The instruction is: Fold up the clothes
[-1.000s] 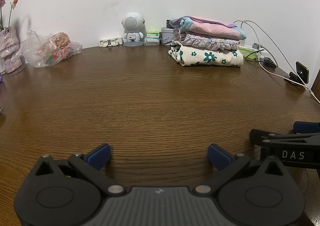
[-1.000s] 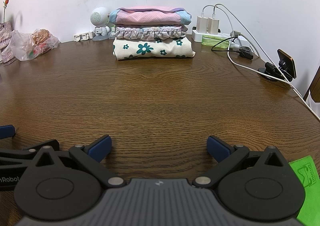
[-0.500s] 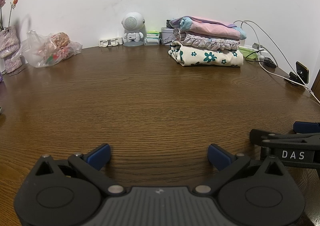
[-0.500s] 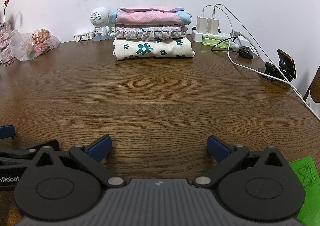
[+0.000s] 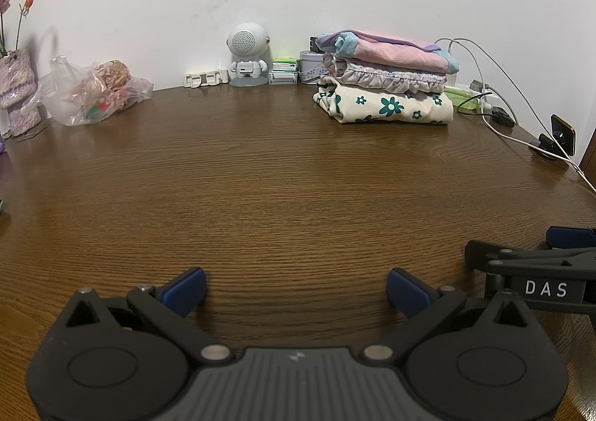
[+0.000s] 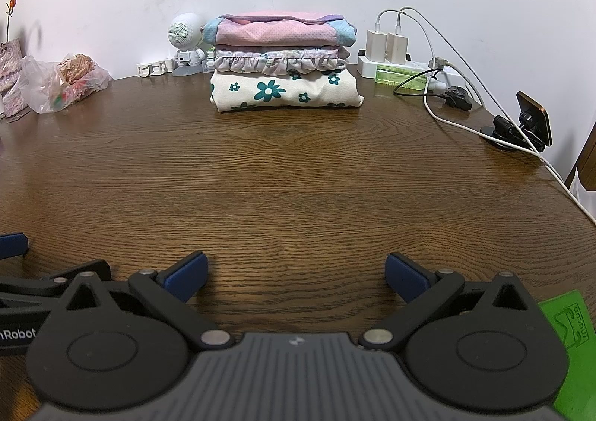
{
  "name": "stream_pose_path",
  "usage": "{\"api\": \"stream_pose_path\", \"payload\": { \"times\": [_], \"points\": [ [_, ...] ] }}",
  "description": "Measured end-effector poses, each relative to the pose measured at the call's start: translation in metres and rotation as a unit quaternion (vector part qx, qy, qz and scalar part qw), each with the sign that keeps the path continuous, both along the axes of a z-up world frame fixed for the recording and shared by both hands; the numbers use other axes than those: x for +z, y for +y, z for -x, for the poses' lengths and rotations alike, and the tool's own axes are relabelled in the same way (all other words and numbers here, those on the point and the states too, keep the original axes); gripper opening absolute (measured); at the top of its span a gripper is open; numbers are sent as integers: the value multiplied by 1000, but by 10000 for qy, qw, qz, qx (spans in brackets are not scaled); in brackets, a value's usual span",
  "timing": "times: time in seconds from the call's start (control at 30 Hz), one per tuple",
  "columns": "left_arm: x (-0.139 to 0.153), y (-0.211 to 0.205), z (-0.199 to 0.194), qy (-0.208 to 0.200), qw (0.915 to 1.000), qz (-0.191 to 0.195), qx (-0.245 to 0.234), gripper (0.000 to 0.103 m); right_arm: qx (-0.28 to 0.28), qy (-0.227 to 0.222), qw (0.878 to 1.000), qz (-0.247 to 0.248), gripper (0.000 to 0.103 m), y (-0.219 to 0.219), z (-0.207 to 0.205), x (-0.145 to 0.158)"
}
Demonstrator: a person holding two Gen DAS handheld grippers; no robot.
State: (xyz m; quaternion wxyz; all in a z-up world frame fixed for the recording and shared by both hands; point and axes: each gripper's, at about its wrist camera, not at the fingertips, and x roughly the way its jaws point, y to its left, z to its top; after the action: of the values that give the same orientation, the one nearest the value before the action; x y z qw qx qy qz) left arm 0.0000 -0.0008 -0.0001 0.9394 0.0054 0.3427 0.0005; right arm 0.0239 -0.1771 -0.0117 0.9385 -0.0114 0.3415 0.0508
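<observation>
A stack of three folded clothes sits at the back of the brown wooden table: a pink piece on top, a frilled lilac one in the middle, a cream one with teal flowers below. My left gripper rests low over the table's near edge, open, nothing between its blue fingertips. My right gripper is open and empty too, beside it. Each gripper shows at the edge of the other's view: the right gripper and the left gripper. Both are far from the stack.
A white robot-shaped speaker and small boxes stand against the wall. A plastic bag of snacks and a vase are at the back left. A power strip with chargers, cables and a phone mount occupy the back right.
</observation>
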Motion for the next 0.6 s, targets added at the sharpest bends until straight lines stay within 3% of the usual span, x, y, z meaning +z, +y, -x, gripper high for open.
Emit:
{"api": "stream_pose_path", "payload": {
  "times": [0.6],
  "points": [
    [0, 2, 0, 4, 10000, 13, -85, 103, -22, 1, 10000, -11, 102, -1, -2, -1]
  ]
}}
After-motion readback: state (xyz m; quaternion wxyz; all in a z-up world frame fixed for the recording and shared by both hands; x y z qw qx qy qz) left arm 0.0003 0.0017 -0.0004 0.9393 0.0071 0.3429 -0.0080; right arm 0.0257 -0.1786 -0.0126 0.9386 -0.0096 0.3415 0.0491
